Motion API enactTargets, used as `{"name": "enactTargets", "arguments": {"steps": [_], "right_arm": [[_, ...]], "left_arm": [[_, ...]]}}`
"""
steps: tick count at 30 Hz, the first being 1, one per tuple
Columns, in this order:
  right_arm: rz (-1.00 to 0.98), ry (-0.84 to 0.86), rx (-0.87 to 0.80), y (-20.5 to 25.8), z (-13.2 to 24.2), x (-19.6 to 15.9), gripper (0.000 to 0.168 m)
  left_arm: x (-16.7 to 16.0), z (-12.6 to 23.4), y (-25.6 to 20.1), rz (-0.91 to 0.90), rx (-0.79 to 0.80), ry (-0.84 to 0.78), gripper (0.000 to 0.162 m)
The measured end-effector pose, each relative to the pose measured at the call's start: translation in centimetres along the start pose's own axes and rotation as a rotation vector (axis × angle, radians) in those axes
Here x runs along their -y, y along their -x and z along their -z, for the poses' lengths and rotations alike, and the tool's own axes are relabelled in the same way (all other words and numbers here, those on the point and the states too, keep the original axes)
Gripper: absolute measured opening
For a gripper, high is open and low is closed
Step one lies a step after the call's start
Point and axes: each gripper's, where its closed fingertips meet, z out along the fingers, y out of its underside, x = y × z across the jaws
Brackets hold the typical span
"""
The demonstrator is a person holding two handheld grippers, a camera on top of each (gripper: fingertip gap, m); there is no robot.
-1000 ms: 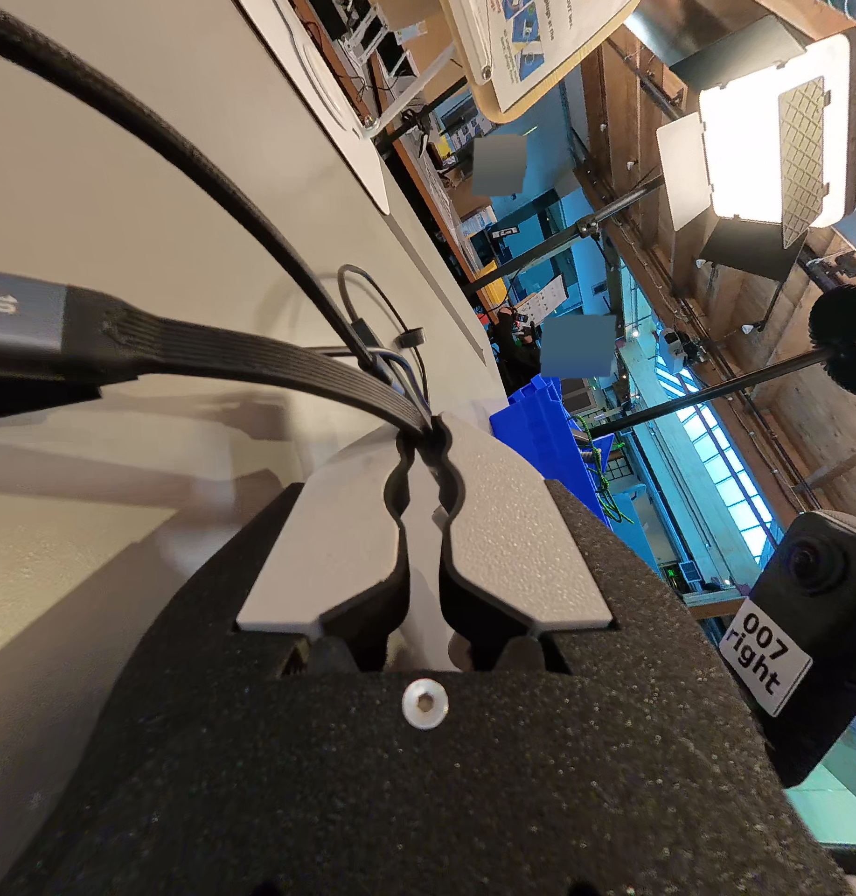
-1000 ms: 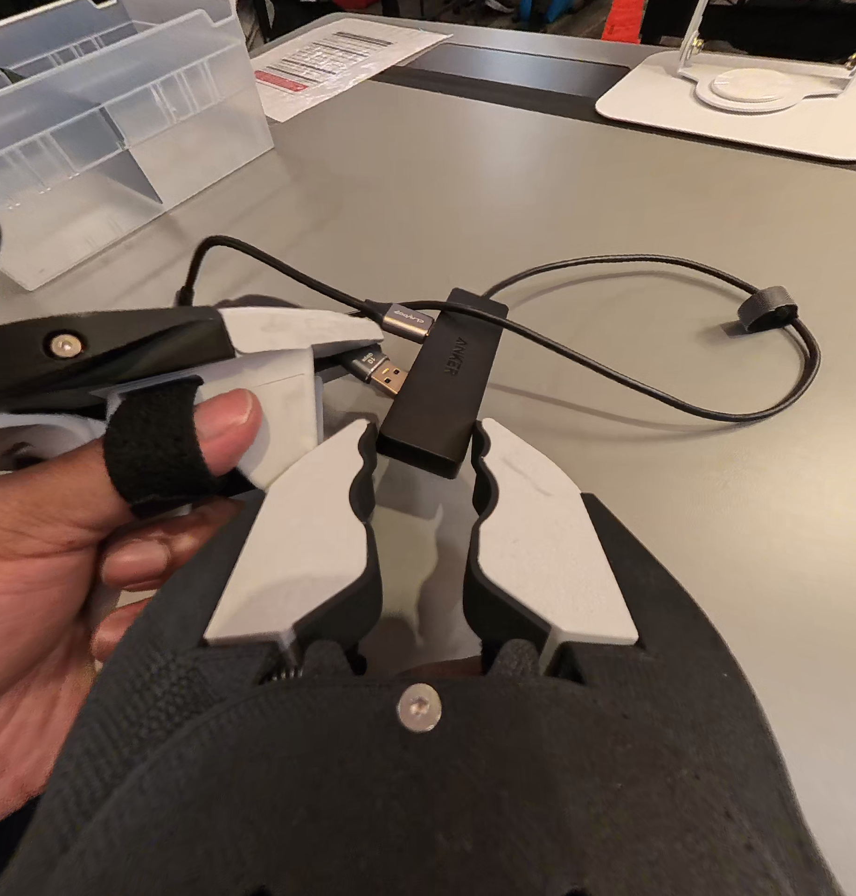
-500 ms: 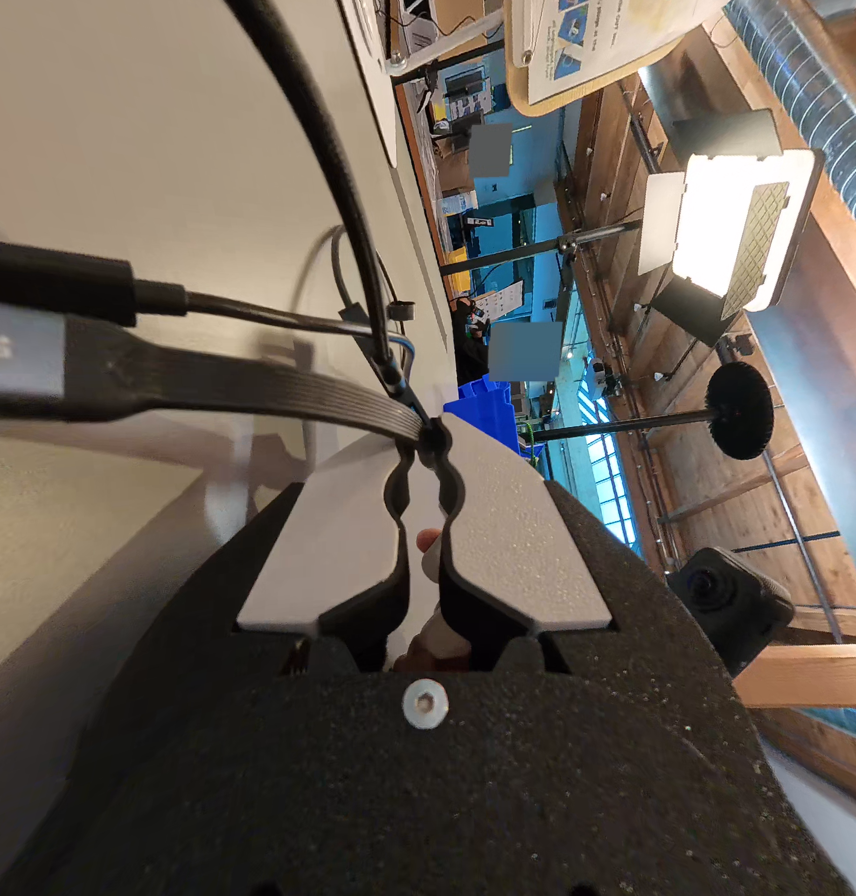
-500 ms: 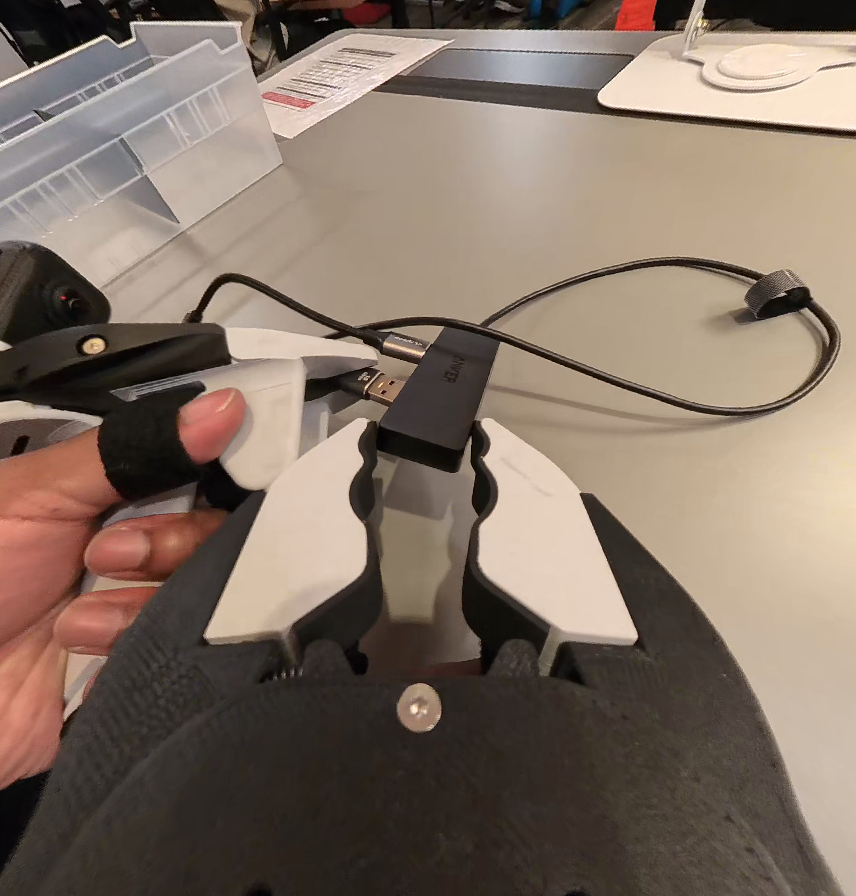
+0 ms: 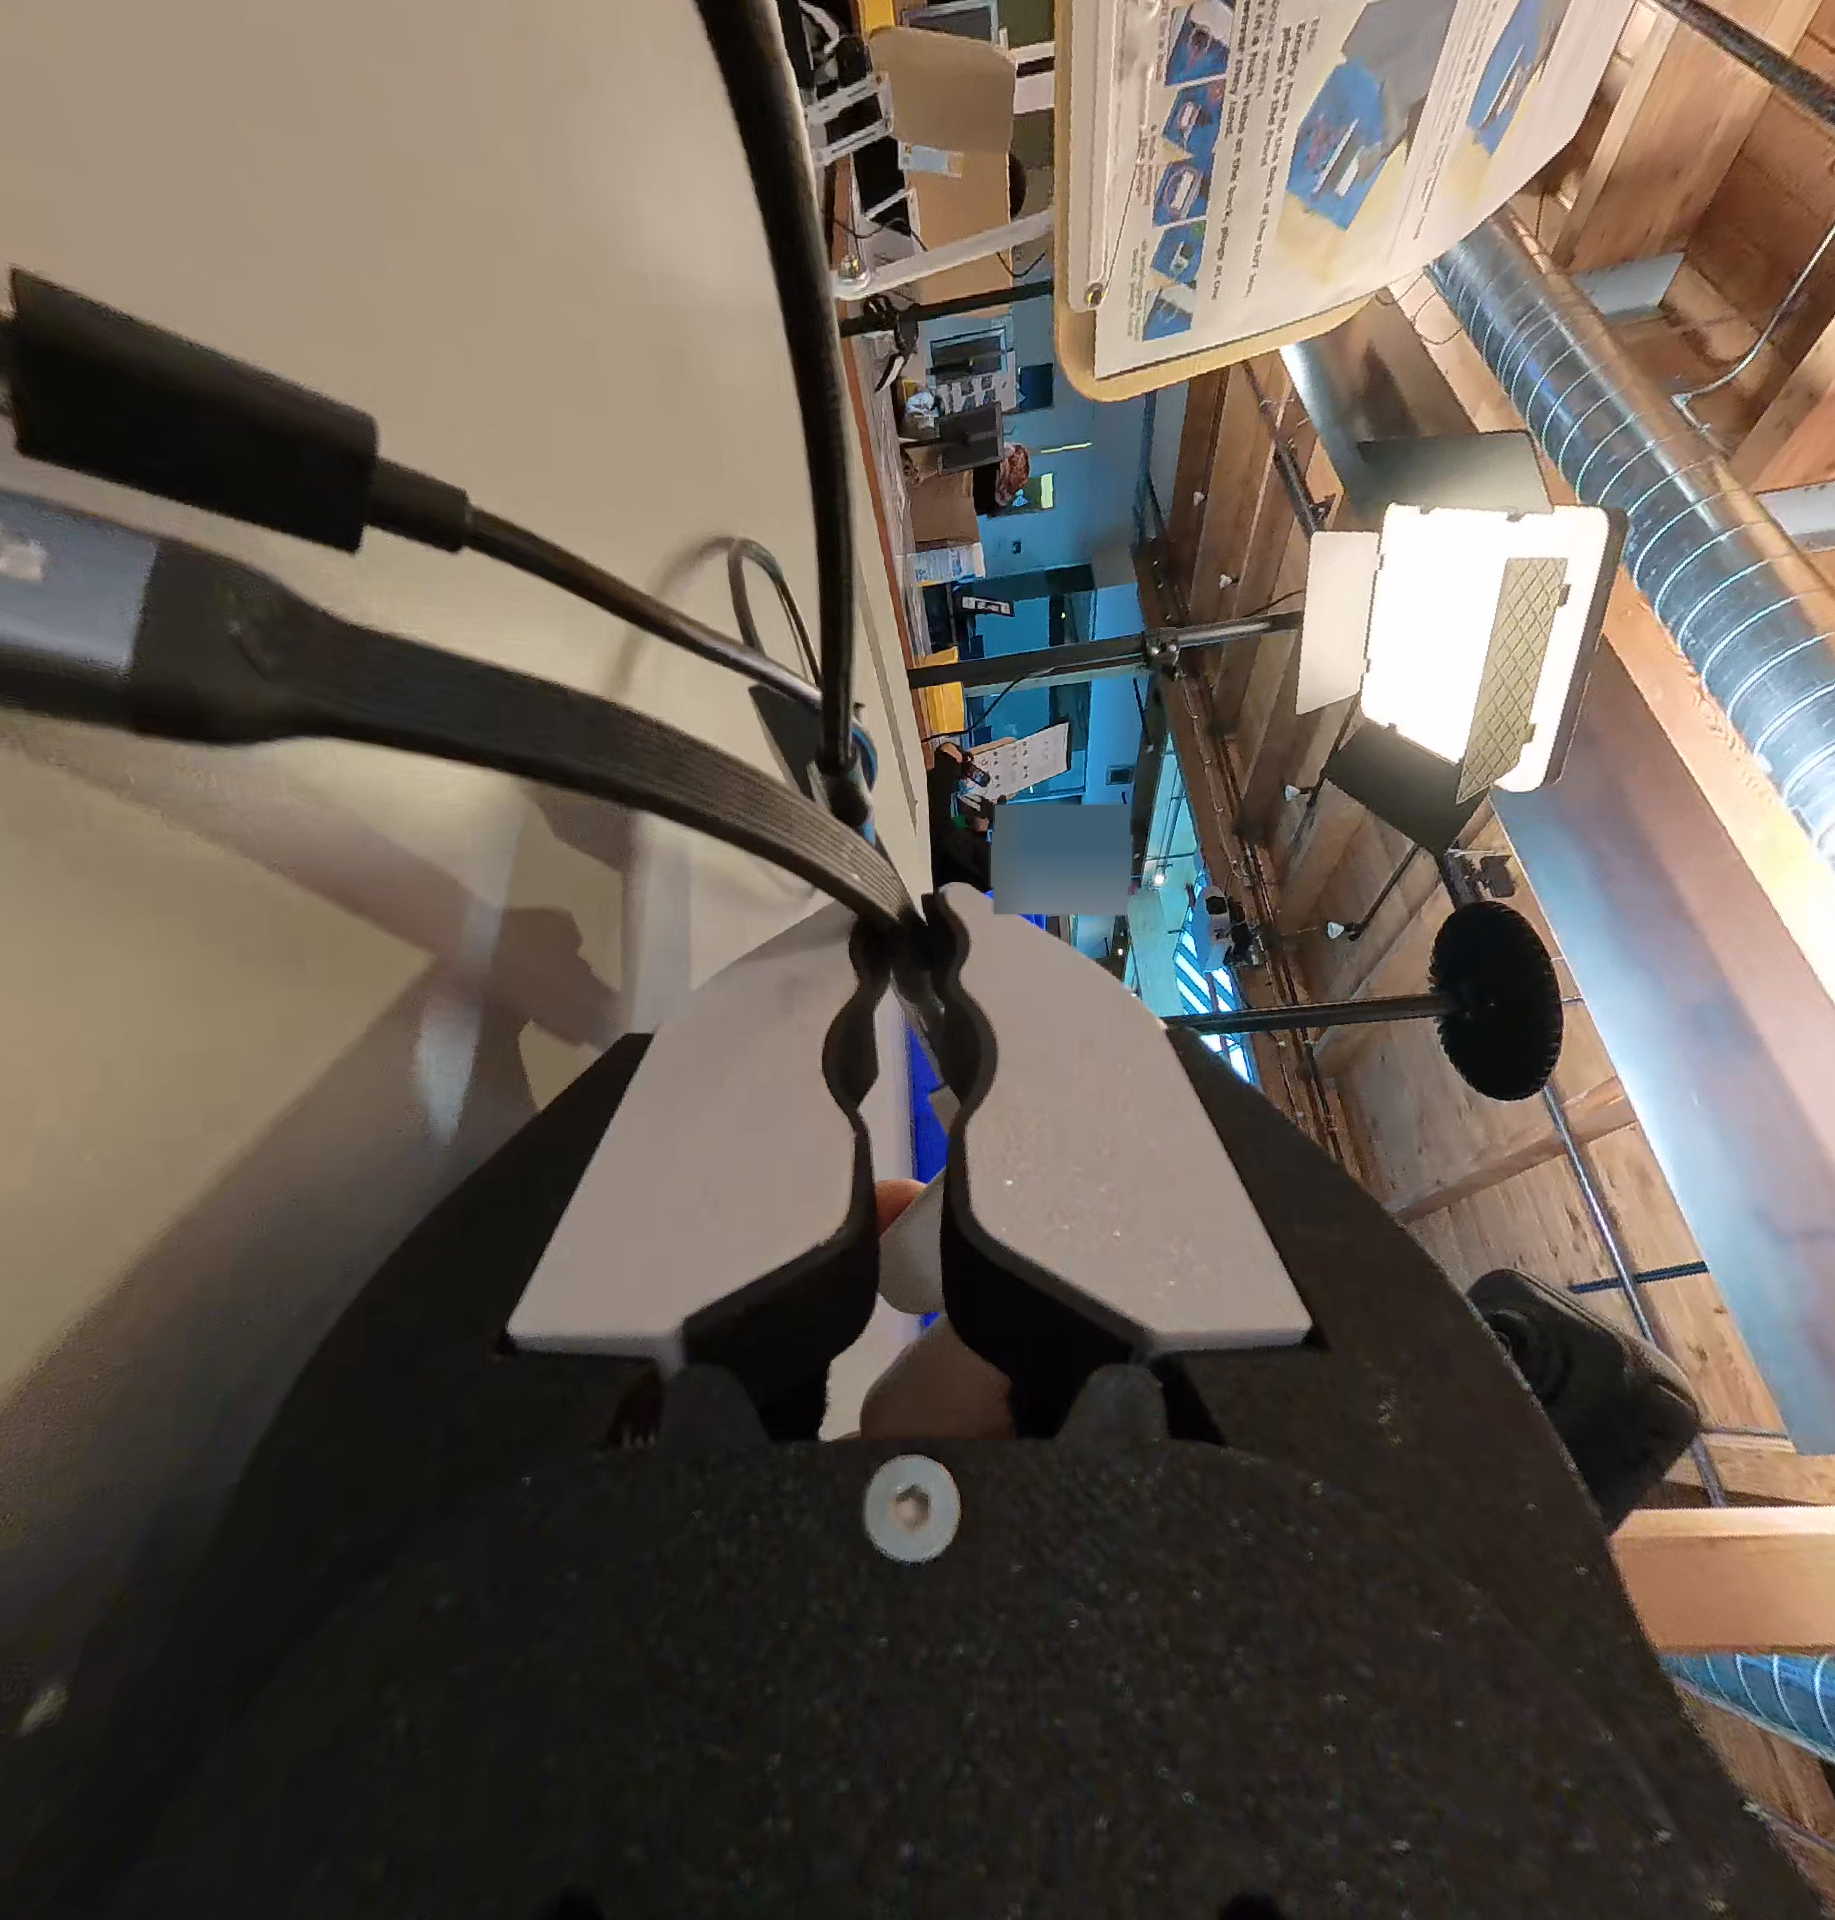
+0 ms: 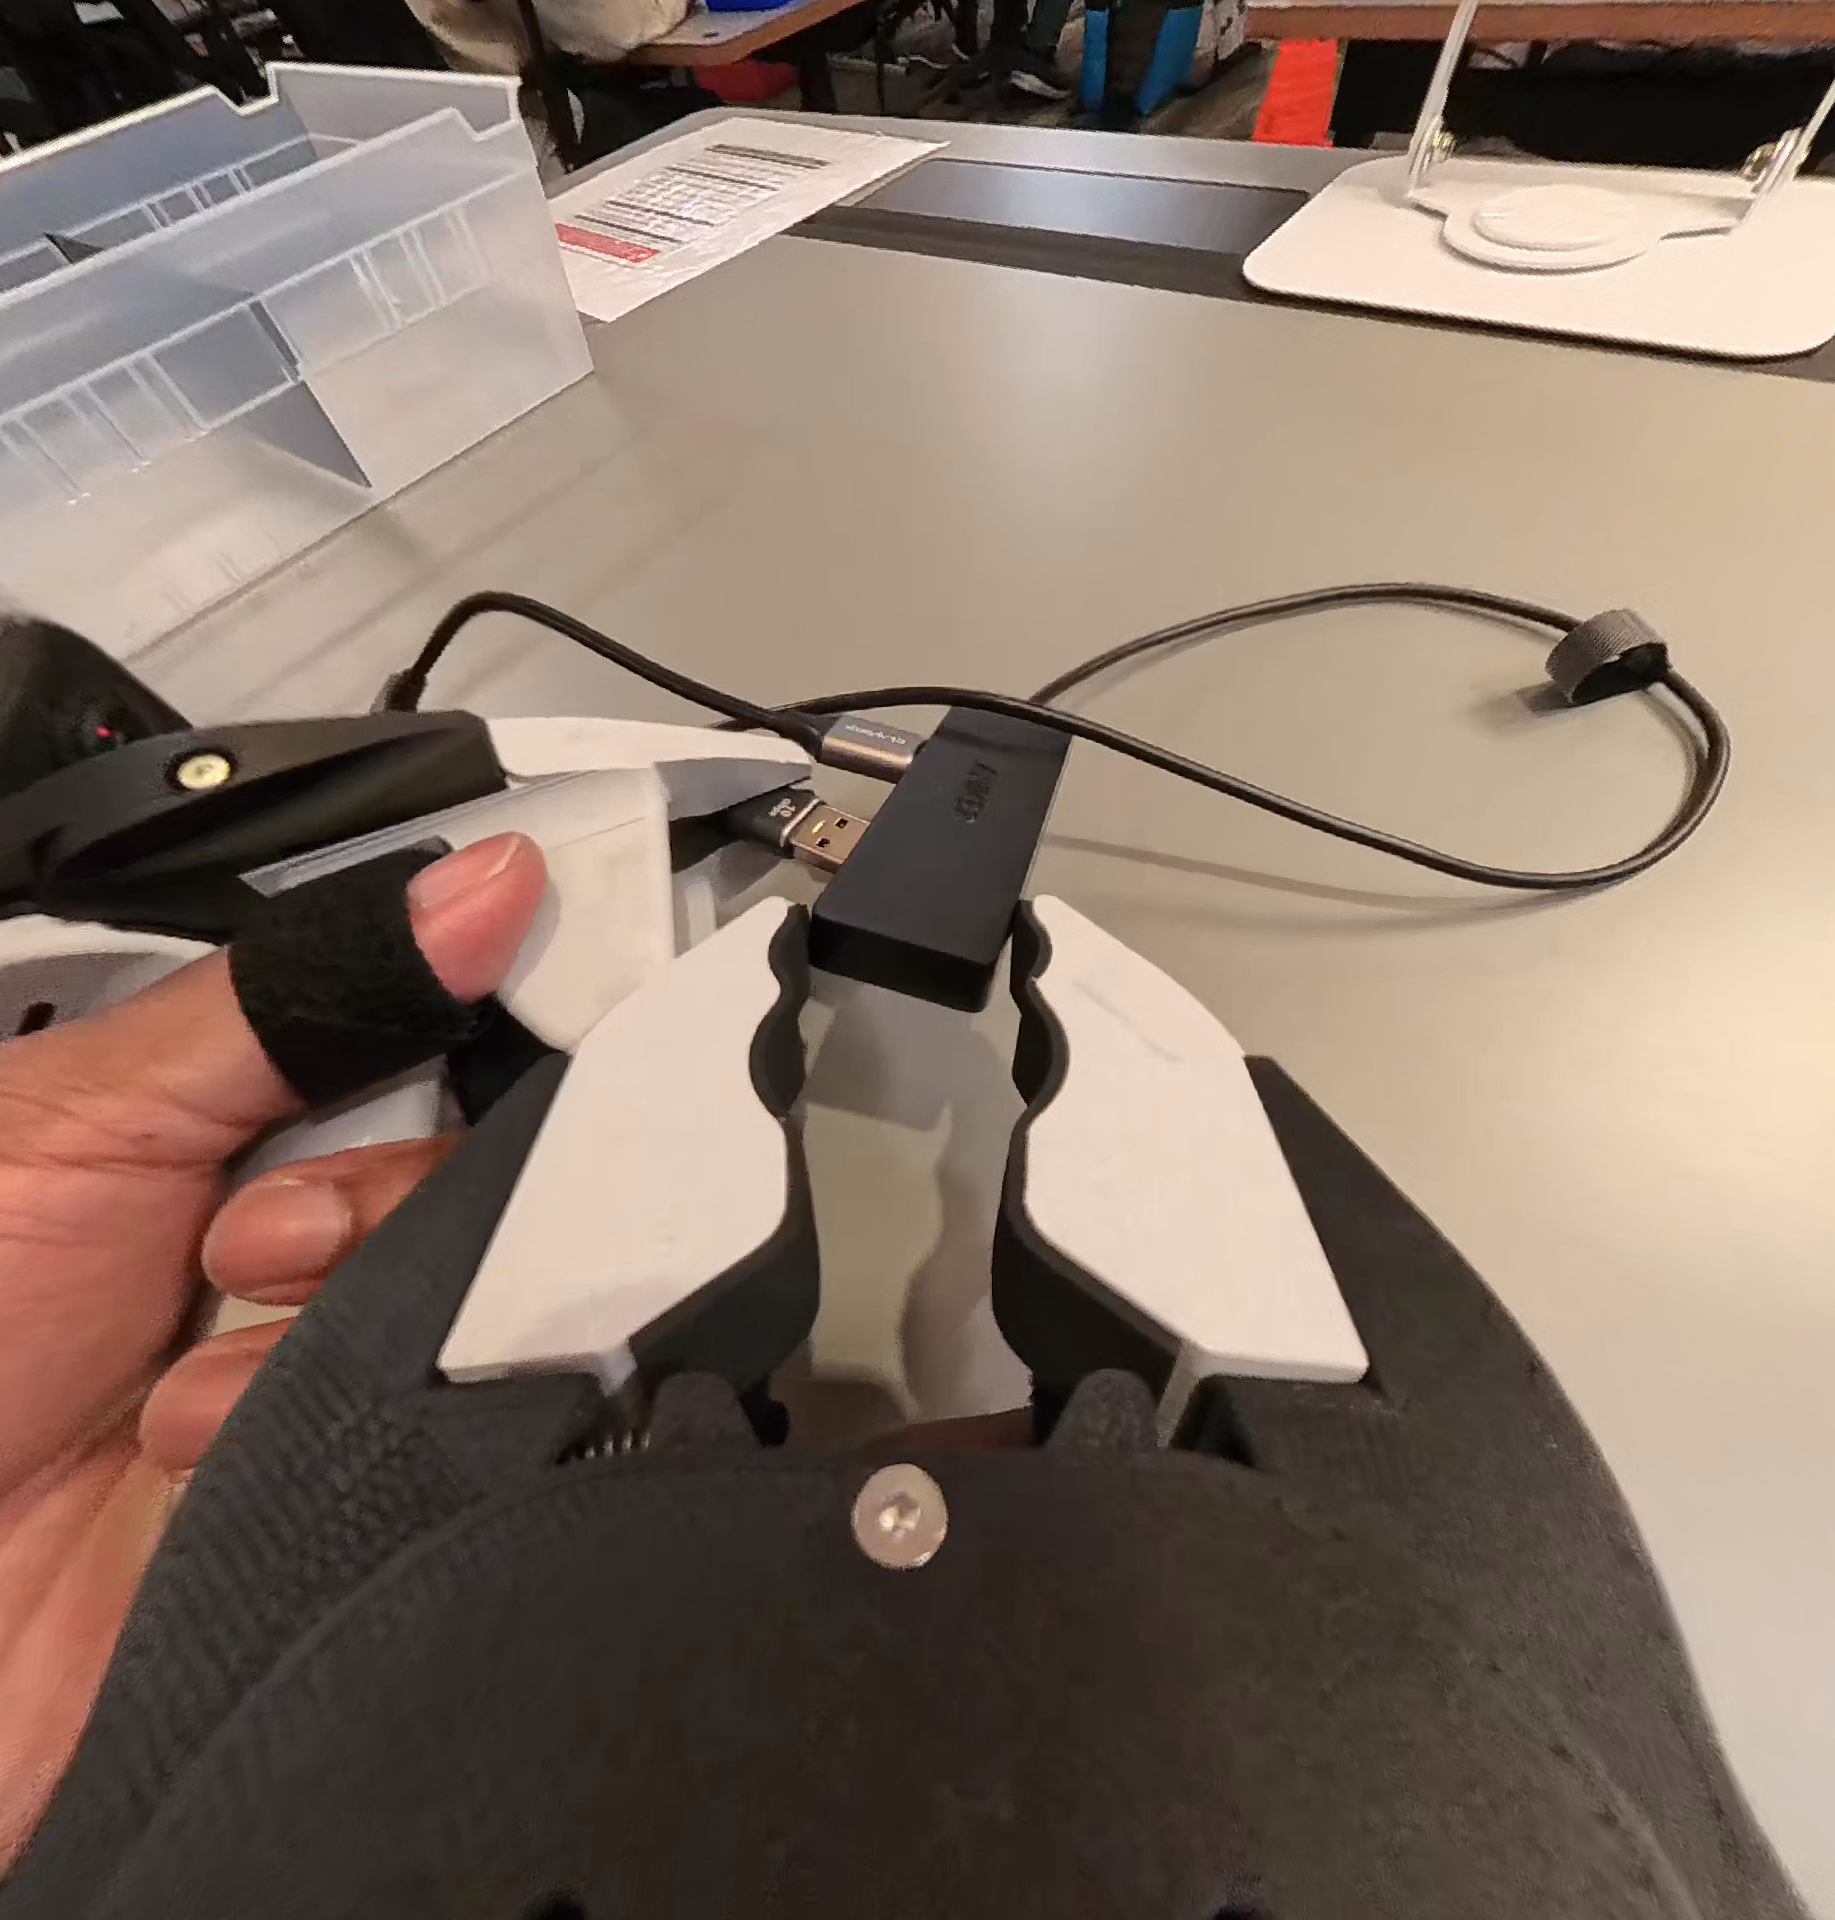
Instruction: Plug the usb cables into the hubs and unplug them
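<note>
hub [image 6: 939,862] is clamped at its near end by the right tool [image 6: 913,925], just above the surface [image 6: 1308,1039], so its side ports are steadied. the left tool [image 5: 918,920] is clenched on a flat cable [image 5: 601,748], whose plug [image 6: 804,826] is held at a free port, not yet seated.

1. Raised lettering is borne on the black rectangular plastic USB hub [image 6: 980,821].
2. Small pale print is carried on the grey metal plug sleeve [image 6: 866,740] beside it.
3. White marks, too blurred to read, are seen on the grey connector end [image 5: 40,603] of the flat black ribbed cable [image 5: 580,748].
4. Printed lines and a red band are shown on the white paper sheet [image 6: 736,187].
5. Text beside blue pictures is carried on the pale laminated poster board [image 5: 1308,156].
</note>
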Motion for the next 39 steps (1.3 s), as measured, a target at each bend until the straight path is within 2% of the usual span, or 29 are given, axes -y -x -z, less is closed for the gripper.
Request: {"name": "enactTargets", "arguments": {"steps": [5, 14, 21, 26, 39], "right_arm": [[-0.128, 0.013, 0.103, 0.6, 0.3, -0.4, 0.037], [-0.183, 0.067, 0.225, 1.9, 0.6, -1.2, 0.038], [-0.461, 0.178, 0.457, 3.9, 0.5, -2.2, 0.032], [-0.370, 0.224, 0.458, 4.7, 0.2, -2.7, 0.032], [0.126, 0.362, 0.342, 4.7, -1.0, -4.7, 0.033]], "left_arm": [[0.2, 0.2, 0.1, -0.020, 0.008, 0.013, 0.006], [0.6, 0.5, 0.4, -0.072, 0.039, 0.045, 0.006], [1.5, 1.1, 0.8, -0.118, 0.070, 0.075, 0.006], [1.9, 1.4, 1.4, -0.110, 0.074, 0.131, 0.006], [1.4, 1.5, 2.0, -0.246, 0.090, 0.342, 0.006]]}}
